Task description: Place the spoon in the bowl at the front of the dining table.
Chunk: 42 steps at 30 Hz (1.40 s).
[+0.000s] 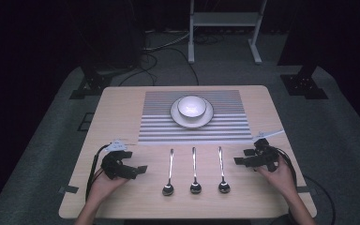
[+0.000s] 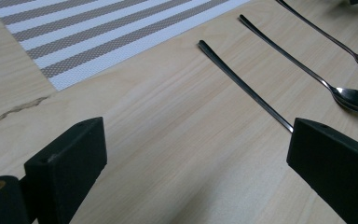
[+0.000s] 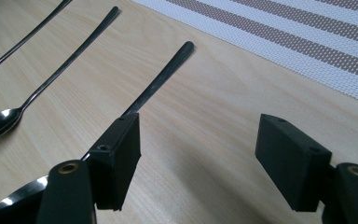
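Three steel spoons lie side by side on the wooden table, handles pointing toward the placemat: the left spoon (image 1: 169, 171), the middle spoon (image 1: 194, 169) and the right spoon (image 1: 222, 168). My left gripper (image 1: 133, 161) rests left of them, open, with only bare wood between its jaws (image 2: 196, 135); the left spoon (image 2: 242, 79) lies just ahead of it. My right gripper (image 1: 243, 156) sits right of the spoons, open and holding nothing (image 3: 198, 128). The right spoon (image 3: 163, 77) runs behind its left jaw.
A striped placemat (image 1: 159, 126) lies beyond the spoons, carrying a white plate (image 1: 177, 117) with a white bowl (image 1: 191, 106) on it. The table's front edge is close behind both hands. Cables trail from each gripper.
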### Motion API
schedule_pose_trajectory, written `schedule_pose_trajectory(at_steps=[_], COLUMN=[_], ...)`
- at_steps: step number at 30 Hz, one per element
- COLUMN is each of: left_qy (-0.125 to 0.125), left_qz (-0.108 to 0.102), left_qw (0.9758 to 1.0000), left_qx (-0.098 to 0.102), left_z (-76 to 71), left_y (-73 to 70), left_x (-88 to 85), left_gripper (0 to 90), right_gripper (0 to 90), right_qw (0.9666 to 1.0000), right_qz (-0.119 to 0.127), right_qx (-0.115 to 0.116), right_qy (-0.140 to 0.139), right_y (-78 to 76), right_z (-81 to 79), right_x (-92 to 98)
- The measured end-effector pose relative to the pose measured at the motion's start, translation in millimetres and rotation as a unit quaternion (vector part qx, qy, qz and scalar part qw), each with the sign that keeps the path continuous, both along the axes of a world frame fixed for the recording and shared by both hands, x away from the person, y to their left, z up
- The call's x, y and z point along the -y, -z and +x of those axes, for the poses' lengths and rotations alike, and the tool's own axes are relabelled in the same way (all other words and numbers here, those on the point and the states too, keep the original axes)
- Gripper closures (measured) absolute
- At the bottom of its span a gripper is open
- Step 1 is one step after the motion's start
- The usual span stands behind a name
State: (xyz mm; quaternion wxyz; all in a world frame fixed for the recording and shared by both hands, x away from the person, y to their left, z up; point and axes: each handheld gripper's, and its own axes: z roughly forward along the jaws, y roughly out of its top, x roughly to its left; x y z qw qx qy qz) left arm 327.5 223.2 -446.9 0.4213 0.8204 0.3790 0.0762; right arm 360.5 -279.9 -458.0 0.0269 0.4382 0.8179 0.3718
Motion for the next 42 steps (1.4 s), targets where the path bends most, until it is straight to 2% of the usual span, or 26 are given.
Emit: schedule_pose_trajectory(at_steps=[14,24,31,34,35,36,38,39,41,42], left_qy=[0.032,0.083,0.118,0.134,0.141,0.146,0.158,0.165,0.17,0.178], left_qz=[0.001,0.004,0.004,0.006,0.006,0.003,0.006,0.01,0.011,0.013], left_qw=[0.9995,0.9965,0.993,0.991,0.99,0.9893,0.9874,0.9861,0.9852,0.9838], left_qx=[0.001,-0.003,-0.004,-0.007,-0.007,-0.008,-0.008,-0.01,-0.013,-0.018], left_z=[-4.4,-12.1,-19.9,-22.9,-24.2,-25.6,-27.9,-29.7,-30.6,-31.3], left_y=[-2.1,-4.2,-5.6,-5.7,-5.8,-5.8,-6.0,-4.9,-3.6,-2.6], left_x=[19.9,49.3,60.7,63.3,64.0,65.0,66.8,69.4,70.8,71.5], left_gripper=[4.8,7.1,15.8,24.7,32.8,32.8,42.4,44.8,49.3,49.3], right_gripper=[29.4,29.4,29.4,29.4,29.3,29.3,29.3,29.3,29.4,29.4], right_qw=[1.0,0.9999,0.9999,0.9999,0.9999,0.9999,0.9998,0.9998,0.9997,0.9997], right_qz=[0.001,-0.002,-0.006,-0.006,-0.007,-0.007,-0.008,-0.01,-0.013,-0.013], right_qx=[0.005,0.009,0.008,0.01,0.009,0.009,0.01,0.01,0.013,0.013], right_qy=[0.0,-0.006,-0.007,-0.01,-0.011,-0.011,-0.013,-0.014,-0.017,-0.017], right_y=[-2.5,-4.4,-4.5,-5.0,-5.1,-5.1,-5.5,-6.0,-8.7,-8.7], right_z=[-1.5,-1.3,-1.4,-1.8,-2.0,-2.0,-2.1,-2.1,-3.0,-3.0], right_x=[-2.5,-9.2,-10.8,-12.0,-13.1,-13.1,-15.0,-16.0,-18.8,-18.8])
